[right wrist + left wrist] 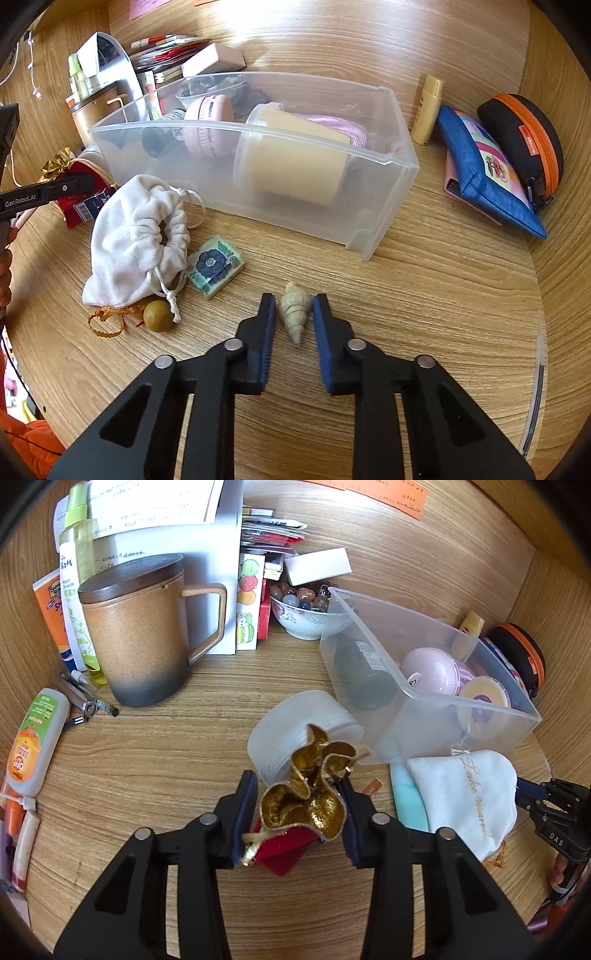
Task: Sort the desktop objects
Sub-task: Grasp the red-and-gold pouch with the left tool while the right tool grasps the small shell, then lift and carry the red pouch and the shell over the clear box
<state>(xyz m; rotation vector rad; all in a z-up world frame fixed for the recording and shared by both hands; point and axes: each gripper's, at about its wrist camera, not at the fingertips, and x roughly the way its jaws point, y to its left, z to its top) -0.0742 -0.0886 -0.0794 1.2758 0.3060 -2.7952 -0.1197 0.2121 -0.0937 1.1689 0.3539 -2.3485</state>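
1. The right gripper [293, 297] sits closest to its camera, jaws drawn in on a pale spiral shell [294, 314]. Both blue pads meet the shell's sides, and it lies on the table [424, 295] with its tip pointing back toward the camera.
2. Left of these jaws lie a round wooden bead [159, 315] and a green block with a blue flower [216, 264]. The block is just beside a white drawstring pouch [136, 236].
3. Ahead of the jaws stands a clear plastic bin [288, 221] that holds a cream jar and a pink case. Far to their right, a blue pouch [487, 173] leans against a black-and-orange case [524, 136].
4. The left gripper [297, 779] pinches a red pouch with a gold mouth [306, 805]. The crumpled gold opening stands up between the pads.
5. Just beyond the left jaws a white round jar [295, 727] lies on its side, touching the bin's near corner. Further off to their left stands a brown lidded mug [140, 635].
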